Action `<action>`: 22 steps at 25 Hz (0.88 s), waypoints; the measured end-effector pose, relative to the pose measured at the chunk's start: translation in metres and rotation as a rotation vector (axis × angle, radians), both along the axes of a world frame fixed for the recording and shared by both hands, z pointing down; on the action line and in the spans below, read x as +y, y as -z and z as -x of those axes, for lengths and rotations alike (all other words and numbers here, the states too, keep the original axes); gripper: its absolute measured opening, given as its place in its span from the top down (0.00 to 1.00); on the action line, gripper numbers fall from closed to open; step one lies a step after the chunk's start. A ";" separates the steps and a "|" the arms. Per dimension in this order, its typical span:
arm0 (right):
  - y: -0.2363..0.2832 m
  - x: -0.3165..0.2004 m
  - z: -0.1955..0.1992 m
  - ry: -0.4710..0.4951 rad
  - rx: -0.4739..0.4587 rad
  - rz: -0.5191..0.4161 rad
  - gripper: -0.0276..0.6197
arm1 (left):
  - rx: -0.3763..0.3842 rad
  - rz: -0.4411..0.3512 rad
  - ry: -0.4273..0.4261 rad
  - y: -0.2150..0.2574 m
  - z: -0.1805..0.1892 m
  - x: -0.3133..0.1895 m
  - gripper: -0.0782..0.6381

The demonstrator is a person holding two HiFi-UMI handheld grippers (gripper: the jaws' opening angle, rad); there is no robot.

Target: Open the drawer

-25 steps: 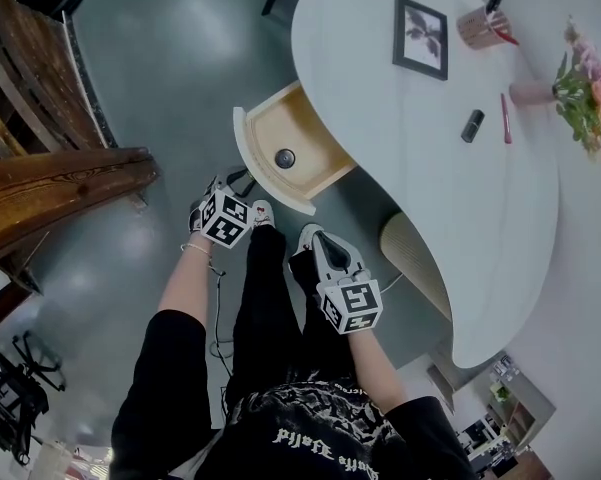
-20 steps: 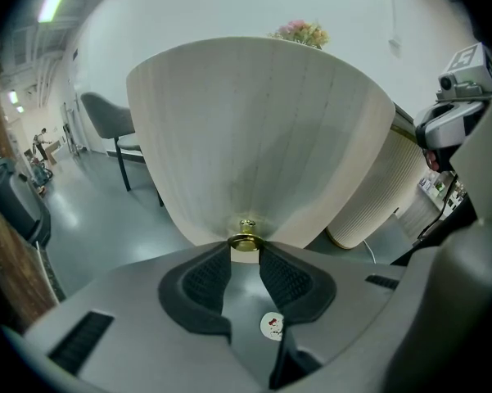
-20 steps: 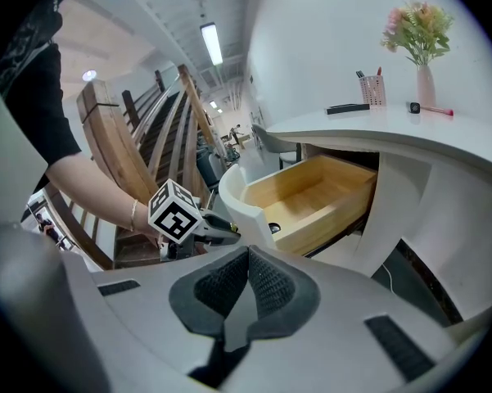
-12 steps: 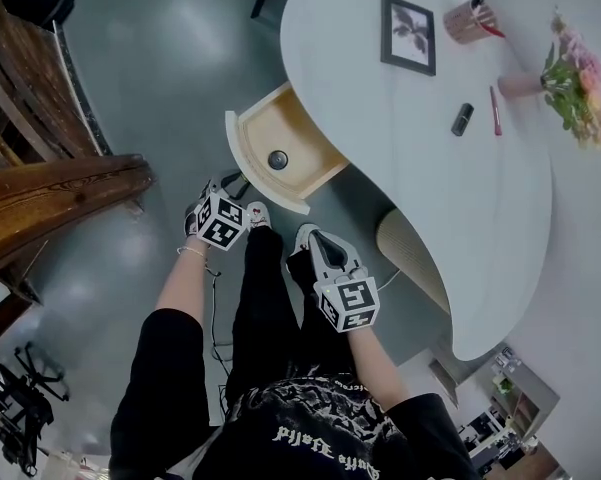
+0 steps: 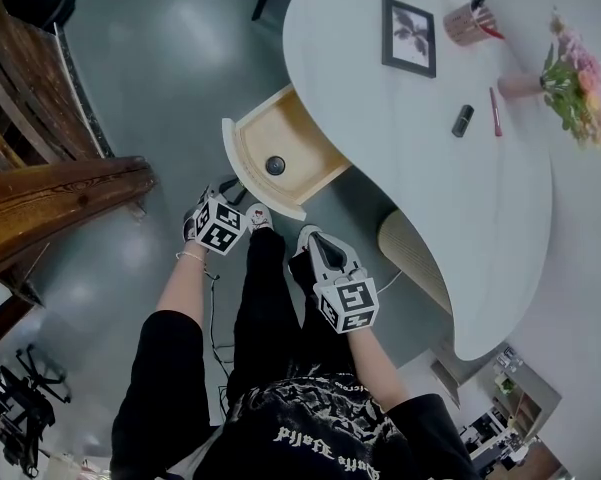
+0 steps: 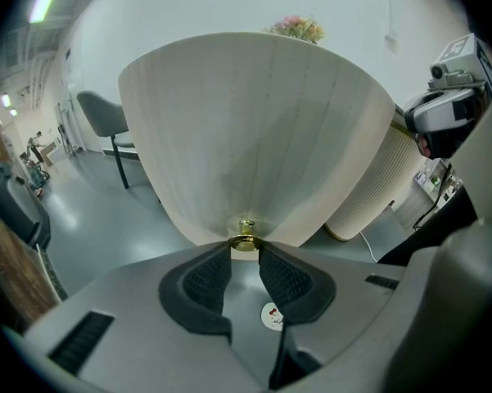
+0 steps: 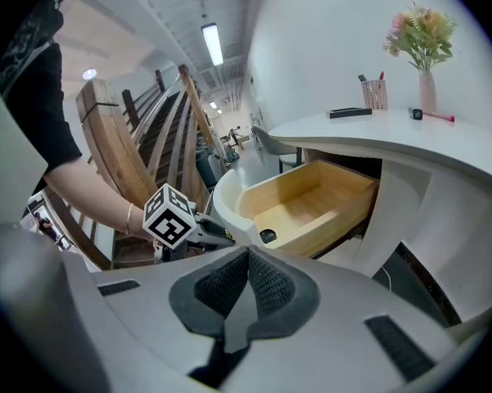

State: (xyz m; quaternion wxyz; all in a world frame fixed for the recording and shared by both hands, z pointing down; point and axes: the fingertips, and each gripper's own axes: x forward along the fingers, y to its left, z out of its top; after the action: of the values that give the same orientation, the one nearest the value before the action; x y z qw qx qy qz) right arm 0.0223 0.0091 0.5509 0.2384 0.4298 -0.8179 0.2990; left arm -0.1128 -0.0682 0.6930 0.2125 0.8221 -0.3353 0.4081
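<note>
The wooden drawer [image 5: 302, 136] stands pulled out from under the white table, its curved white front [image 6: 254, 129] toward me. A small dark round thing [image 5: 274, 165] lies inside it. My left gripper [image 5: 236, 185] is at the middle of that front. In the left gripper view its jaws [image 6: 246, 252] stand partly apart, with the tips against the small brass knob [image 6: 246, 237]. My right gripper [image 5: 318, 243] hangs back over my legs, apart from the drawer. Its pads [image 7: 247, 259] meet with nothing between them, and it sees the left gripper [image 7: 225, 237] at the drawer's front.
On the white table [image 5: 430, 188] stand a picture frame [image 5: 408, 36], a pencil cup [image 5: 467, 23], a flower vase [image 5: 570, 78], a dark tube [image 5: 463, 120] and a red pen [image 5: 496, 111]. The ribbed table base [image 5: 415, 258] is to my right, wooden railings [image 5: 50, 198] to my left.
Only the head view has shifted slightly. The drawer and both grippers hold about the same places.
</note>
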 end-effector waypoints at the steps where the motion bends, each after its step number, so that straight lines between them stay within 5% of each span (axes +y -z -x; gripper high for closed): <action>1: 0.001 0.000 0.001 0.002 0.000 0.000 0.92 | 0.000 0.004 0.003 0.000 0.001 0.001 0.72; 15: 0.004 0.005 0.000 0.029 0.019 0.001 0.92 | -0.016 0.012 0.005 0.000 0.006 0.005 0.72; 20: 0.005 0.007 -0.001 0.038 0.020 0.008 0.92 | 0.077 0.056 0.144 0.004 0.004 0.006 0.72; 22: 0.005 0.007 -0.005 0.051 0.024 0.011 0.92 | 0.119 0.077 0.203 0.007 0.001 0.007 0.62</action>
State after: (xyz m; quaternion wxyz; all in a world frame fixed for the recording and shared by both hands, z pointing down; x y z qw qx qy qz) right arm 0.0269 0.0161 0.5462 0.2582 0.4111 -0.8240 0.2921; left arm -0.1134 -0.0615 0.6855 0.3037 0.7979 -0.3875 0.3478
